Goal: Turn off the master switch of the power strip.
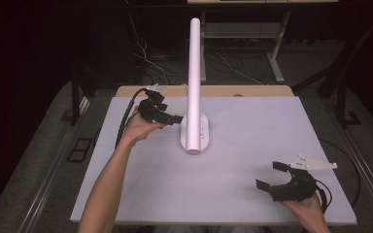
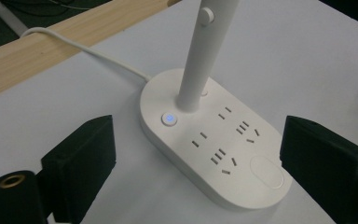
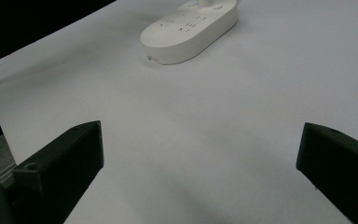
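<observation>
1. Here's the white desk [image 1: 243,194], and at its middle stands a white lamp base [image 1: 194,133], an oval block with sockets on top.
2. A white lamp post [image 1: 194,82] rises from that base, straight and tall, leaning towards the camera in the high view.
3. The left tongs [image 1: 174,118] sit just beside the base on its left, held in the left hand [image 1: 138,127], tips pointing at the foot of the post.
4. Whether those tips touch the base, the high view does not settle; in the left gripper view the jaws stand apart from it.
5. Left tongs: wide, with nothing pinched. In the left gripper view the base [image 2: 214,140] lies ahead between the two black jaws, and neither pad presses on it.
6. A small round button [image 2: 169,119] glows blue on the base, right at the foot of the post [image 2: 200,60].
7. Sets of socket slots [image 2: 223,140] run along the top of the base, and a blank oval pad [image 2: 267,171] sits at its near end.
8. A white cable [image 2: 84,49] leaves the far end of the base and runs off across the desk towards a wooden edge [image 2: 51,39].
9. Over to the right tongs [image 1: 272,177], near the desk's front right corner in the right hand [image 1: 307,208], well apart from the lamp.
10. Right tongs: wide too, holding nothing. In the right gripper view bare desk [image 3: 205,154] lies between the jaws, with the base [image 3: 191,30] far ahead.
</observation>
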`<state>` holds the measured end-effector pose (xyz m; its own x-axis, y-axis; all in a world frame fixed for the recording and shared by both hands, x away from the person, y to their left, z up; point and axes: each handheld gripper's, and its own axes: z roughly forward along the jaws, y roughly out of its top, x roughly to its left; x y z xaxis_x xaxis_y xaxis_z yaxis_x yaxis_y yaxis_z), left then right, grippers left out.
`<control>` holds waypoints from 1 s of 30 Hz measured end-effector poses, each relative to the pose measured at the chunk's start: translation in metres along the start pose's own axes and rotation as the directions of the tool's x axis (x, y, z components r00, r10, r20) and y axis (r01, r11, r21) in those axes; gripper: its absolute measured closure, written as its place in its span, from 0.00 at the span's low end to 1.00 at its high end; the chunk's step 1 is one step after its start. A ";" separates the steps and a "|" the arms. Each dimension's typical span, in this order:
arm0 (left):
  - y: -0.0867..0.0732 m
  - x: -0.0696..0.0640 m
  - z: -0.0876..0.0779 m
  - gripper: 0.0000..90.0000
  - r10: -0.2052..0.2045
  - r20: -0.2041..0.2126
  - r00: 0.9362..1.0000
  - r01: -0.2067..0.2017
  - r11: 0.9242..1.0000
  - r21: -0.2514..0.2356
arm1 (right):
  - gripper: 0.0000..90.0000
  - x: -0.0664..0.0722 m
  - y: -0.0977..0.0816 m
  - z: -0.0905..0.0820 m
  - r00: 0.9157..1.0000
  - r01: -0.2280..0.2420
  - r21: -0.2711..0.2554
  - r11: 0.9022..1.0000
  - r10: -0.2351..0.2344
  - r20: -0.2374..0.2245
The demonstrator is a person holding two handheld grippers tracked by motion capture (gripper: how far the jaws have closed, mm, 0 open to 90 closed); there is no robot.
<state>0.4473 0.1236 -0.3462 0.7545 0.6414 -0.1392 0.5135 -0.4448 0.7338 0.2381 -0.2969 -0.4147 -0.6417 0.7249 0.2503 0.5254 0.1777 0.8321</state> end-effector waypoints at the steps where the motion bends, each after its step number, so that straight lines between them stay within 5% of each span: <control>1: 0.002 0.000 0.001 0.13 -0.001 0.000 1.000 0.001 1.000 -0.004 | 0.00 0.000 0.000 0.000 1.000 0.002 0.000 1.000 -0.002 -0.001; 16: 0.013 0.010 0.018 0.25 -0.025 -0.016 1.000 0.025 0.999 0.028 | 0.00 0.000 0.000 -0.001 1.000 -0.002 -0.007 1.000 0.002 -0.001; 30: 0.011 0.010 0.044 0.61 -0.042 0.017 0.999 0.043 0.999 -0.002 | 0.00 0.000 0.000 0.000 1.000 0.000 -0.007 1.000 0.000 -0.005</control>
<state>0.4786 0.0976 -0.3690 0.7388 0.6491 -0.1813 0.5441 -0.4156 0.7289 0.2378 -0.2967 -0.4147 -0.6446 0.7215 0.2530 0.5215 0.1729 0.8355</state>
